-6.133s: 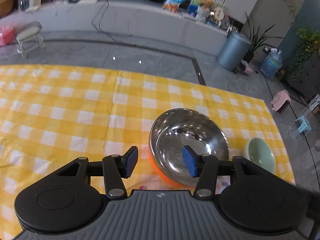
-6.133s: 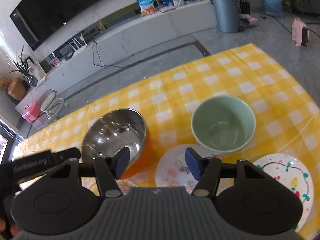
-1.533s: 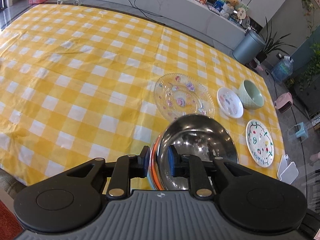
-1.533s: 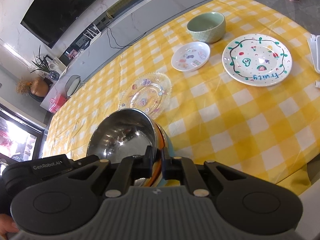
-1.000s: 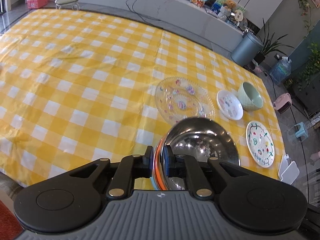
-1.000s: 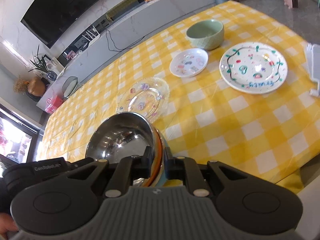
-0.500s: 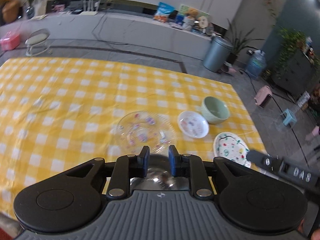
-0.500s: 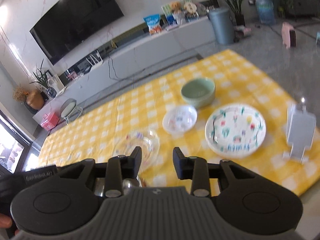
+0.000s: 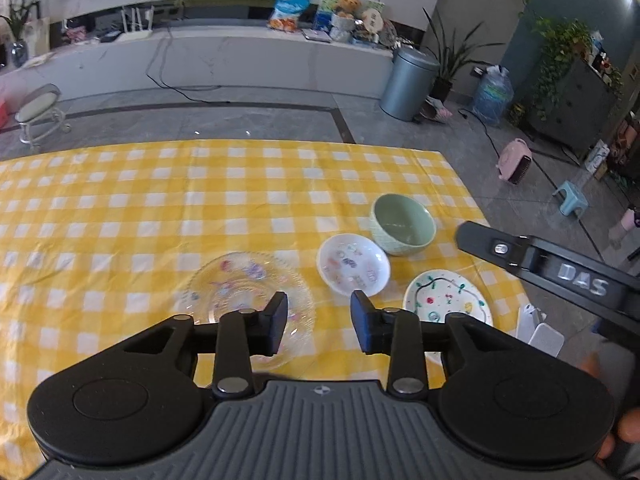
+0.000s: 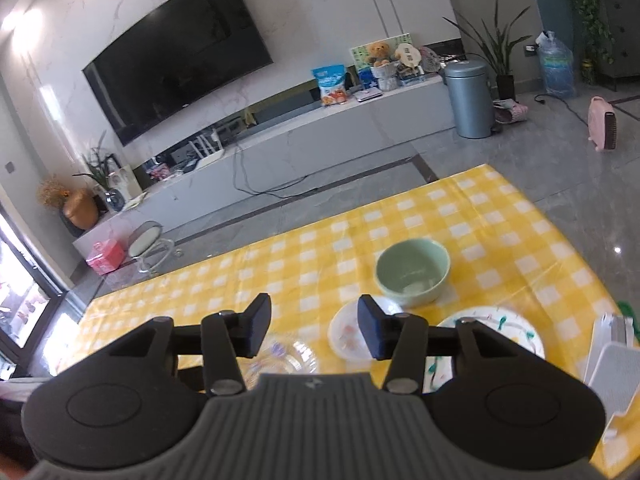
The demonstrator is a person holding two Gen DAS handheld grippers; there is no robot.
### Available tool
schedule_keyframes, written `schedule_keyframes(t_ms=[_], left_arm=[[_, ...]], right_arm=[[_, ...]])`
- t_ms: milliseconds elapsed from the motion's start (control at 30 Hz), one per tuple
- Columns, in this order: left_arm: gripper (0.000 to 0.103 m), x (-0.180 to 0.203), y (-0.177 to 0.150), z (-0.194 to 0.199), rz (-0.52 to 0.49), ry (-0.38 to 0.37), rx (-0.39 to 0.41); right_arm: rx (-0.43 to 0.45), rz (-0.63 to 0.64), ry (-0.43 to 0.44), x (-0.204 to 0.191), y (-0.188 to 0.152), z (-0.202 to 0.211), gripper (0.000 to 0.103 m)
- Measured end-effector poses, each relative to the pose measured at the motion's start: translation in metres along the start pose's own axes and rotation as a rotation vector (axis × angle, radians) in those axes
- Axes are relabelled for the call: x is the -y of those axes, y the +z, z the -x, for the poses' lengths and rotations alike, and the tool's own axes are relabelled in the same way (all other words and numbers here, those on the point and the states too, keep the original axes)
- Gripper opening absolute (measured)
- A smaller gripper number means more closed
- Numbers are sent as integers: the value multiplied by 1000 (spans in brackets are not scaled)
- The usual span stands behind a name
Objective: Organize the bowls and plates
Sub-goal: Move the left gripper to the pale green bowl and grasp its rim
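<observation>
Both the left gripper (image 9: 319,322) and right gripper (image 10: 313,327) gape empty; the clear glass plate (image 9: 248,292) looks brittle and slippery, best pinched at its rim

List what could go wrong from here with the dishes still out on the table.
1. The painted plate and the white stand lie near the table's right edge; a nudge could push them off.
2. The small white dish almost touches the green bowl, so gripping either might knock the other.
3. The clear glass plate lies flat on the cloth; its thin rim may slip from the open left tool.
</observation>
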State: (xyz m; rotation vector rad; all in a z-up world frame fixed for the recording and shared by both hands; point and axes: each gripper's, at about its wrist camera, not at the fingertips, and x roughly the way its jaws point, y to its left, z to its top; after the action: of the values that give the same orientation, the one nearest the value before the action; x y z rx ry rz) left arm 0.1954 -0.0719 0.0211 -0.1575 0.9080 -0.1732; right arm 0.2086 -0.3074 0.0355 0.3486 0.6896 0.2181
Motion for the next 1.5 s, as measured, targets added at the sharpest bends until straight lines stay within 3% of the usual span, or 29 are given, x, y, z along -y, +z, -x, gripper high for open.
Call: schedule_keyframes(t_ms=[200, 367, 467, 567, 800, 1100, 1300, 1500], left_arm=[[51, 15, 25, -27, -29, 1, -4], [55, 24, 44, -50, -39, -36, -4], [65, 29, 51, -64, -62, -41, 5], [67, 29, 57, -81, -52, -67, -13], [67, 22, 75, -122, 33, -110, -49], [65, 34, 79, -175, -7, -125, -113], [57, 41, 77, -203, -50, -92, -156], [42, 45, 73, -216, -76, -78, -192]], right_arm=[[-41, -65, -60, 30, 24, -39, 49], [-25, -94, -143, 51, 49, -69, 60], [-40, -141, -183, 70, 47, -89, 60], [-77, -176, -181, 89, 39, -109, 59], [-104, -260, -166, 123, 33, -136, 56], [-147, -293, -190, 134, 25, -164, 44], [-182, -301, -208, 139, 17, -181, 34], [-198, -311, -200, 141, 14, -188, 31]])
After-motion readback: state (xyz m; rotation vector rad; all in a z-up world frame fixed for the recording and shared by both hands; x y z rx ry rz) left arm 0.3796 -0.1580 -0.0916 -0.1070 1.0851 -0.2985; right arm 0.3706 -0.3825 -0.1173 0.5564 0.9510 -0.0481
